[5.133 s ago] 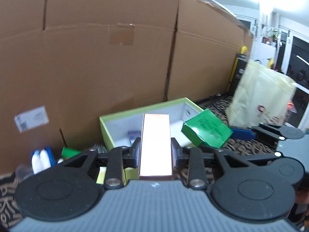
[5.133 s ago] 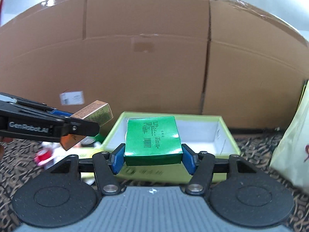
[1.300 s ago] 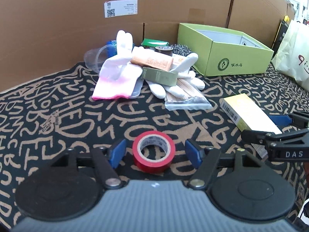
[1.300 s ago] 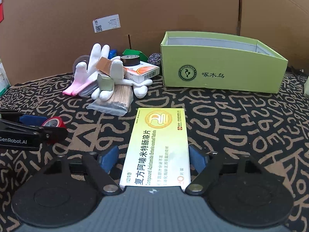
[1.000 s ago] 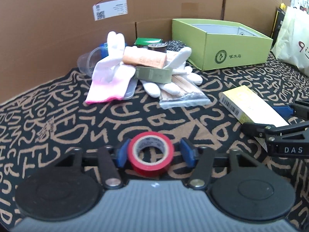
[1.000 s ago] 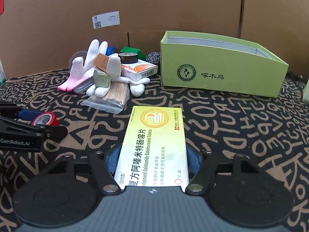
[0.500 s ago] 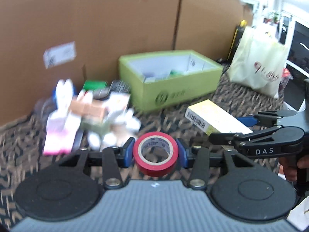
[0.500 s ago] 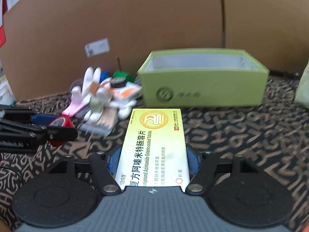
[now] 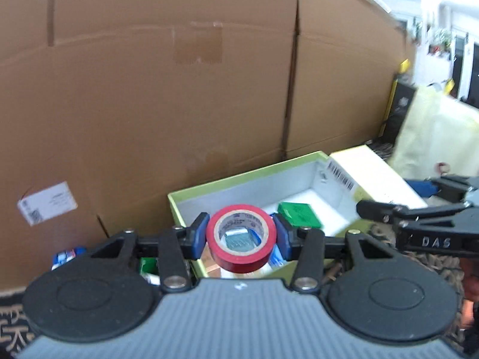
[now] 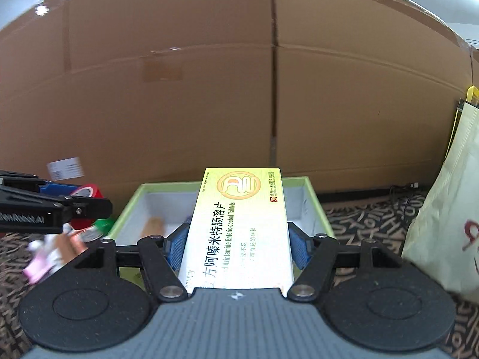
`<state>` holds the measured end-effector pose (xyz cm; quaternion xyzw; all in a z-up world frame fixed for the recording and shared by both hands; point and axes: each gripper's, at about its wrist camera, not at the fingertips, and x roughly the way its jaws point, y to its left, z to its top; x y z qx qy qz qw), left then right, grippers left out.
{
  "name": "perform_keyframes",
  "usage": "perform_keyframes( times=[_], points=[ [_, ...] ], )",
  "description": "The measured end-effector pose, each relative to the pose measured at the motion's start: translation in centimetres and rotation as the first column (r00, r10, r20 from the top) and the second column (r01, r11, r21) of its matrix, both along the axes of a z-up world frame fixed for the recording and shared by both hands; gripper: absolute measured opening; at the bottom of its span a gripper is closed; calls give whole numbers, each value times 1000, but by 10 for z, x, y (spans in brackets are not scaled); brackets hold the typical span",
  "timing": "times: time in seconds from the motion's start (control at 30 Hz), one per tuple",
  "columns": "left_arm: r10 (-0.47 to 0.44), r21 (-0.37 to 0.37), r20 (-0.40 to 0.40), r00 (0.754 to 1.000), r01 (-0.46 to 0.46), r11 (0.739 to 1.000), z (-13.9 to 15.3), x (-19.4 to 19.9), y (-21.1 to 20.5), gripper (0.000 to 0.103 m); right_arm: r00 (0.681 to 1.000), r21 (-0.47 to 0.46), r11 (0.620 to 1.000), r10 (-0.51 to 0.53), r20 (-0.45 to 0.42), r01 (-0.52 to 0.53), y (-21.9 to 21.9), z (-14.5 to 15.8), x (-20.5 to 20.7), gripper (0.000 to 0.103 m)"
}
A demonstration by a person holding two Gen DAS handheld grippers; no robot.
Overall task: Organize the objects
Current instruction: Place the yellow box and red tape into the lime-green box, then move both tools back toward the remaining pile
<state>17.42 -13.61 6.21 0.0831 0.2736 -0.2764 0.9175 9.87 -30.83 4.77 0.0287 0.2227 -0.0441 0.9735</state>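
The red tape roll [image 9: 241, 237], clamped on edge in my left gripper [image 9: 241, 237], hung over the green box [image 9: 227, 191] for a clean drop among its contents. My right gripper [image 10: 236, 246] gripped the yellow tablet carton [image 10: 239, 224] flat, also above the green box, likely next in.

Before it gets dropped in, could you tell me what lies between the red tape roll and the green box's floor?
Only air: in the left wrist view the tape roll hangs above the green box.
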Motion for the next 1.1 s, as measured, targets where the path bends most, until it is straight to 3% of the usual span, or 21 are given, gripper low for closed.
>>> perform_keyframes(
  times=[0.37,0.4,0.43,0.47,0.5,0.57,0.73,0.87,1.1],
  points=[
    [22,81,-80,997,-15,997,-50,73,-44,45,994,-27,999,-36,-105,33,-32,-46,86,71],
    [21,82,-84,996,-14,997,-54,78,-46,52,993,-33,999,-36,-111,32,-34,-51,92,71],
    [17,78,-89,996,-10,997,-57,82,-47,75,993,-39,999,-30,-117,25,-35,-54,98,72],
    [26,70,-87,996,-20,997,-59,84,-47,84,991,-49,999,-23,-135,17,-35,-58,105,72],
    [40,56,-72,997,-36,998,-60,84,-45,90,987,-61,998,-21,-161,11,-34,-62,110,75],
    [20,43,-52,998,-18,999,-59,81,-42,90,980,-91,996,-31,-195,13,-33,-68,117,79],
    [16,50,8,1000,-16,999,-50,61,-29,103,985,-75,996,-62,-160,51,-37,-62,101,81],
    [21,22,22,1000,-22,1000,-33,36,-12,103,993,-9,998,-65,-95,64,-34,-40,73,82],
    [106,-14,9,994,-106,994,-16,-27,60,103,999,44,999,16,28,-17,0,-9,2,90]
  ],
)
